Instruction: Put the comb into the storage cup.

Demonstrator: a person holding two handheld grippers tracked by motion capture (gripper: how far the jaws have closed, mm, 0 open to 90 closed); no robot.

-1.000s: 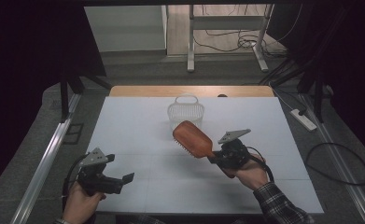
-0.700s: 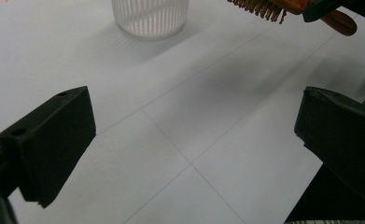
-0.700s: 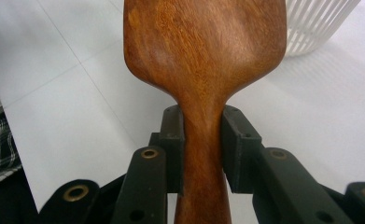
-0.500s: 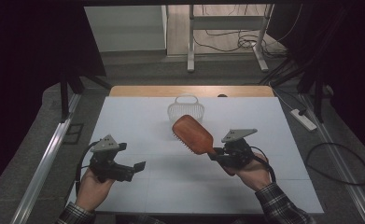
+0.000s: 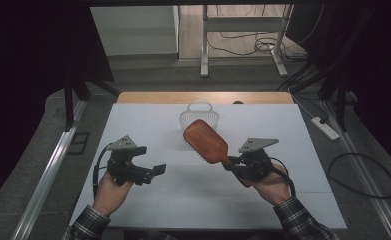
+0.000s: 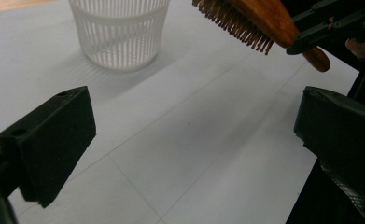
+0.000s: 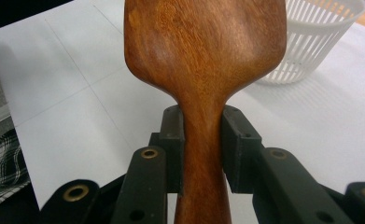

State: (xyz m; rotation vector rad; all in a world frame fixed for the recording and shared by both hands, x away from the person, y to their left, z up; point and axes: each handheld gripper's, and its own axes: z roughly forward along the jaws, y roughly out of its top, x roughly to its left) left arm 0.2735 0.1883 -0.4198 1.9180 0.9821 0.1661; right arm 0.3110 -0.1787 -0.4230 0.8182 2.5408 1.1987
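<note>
A wooden paddle hairbrush [image 5: 206, 141] hangs above the white table, its bristles facing down and its head toward a white slatted basket [image 5: 199, 116]. My right gripper [image 5: 231, 162] is shut on the brush's handle [image 7: 201, 140], with both pads pressed against its narrow neck. At the front left, my left gripper [image 5: 157, 170] is held above the table, open, with nothing between its jaws. From the left gripper view, the basket [image 6: 118, 29] stands ahead and the brush's bristles [image 6: 238, 25] show at the upper right.
The white table [image 5: 283, 130] has a wooden strip [image 5: 203, 97] along its far edge. Beyond it stand metal table legs [image 5: 204, 45] and floor cables [image 5: 363, 170]. A power strip [image 5: 325, 127] lies on the floor at the right.
My left gripper has moved up and inward from the front left corner toward the table's middle. The right gripper and the brush have stayed nearly in place.
</note>
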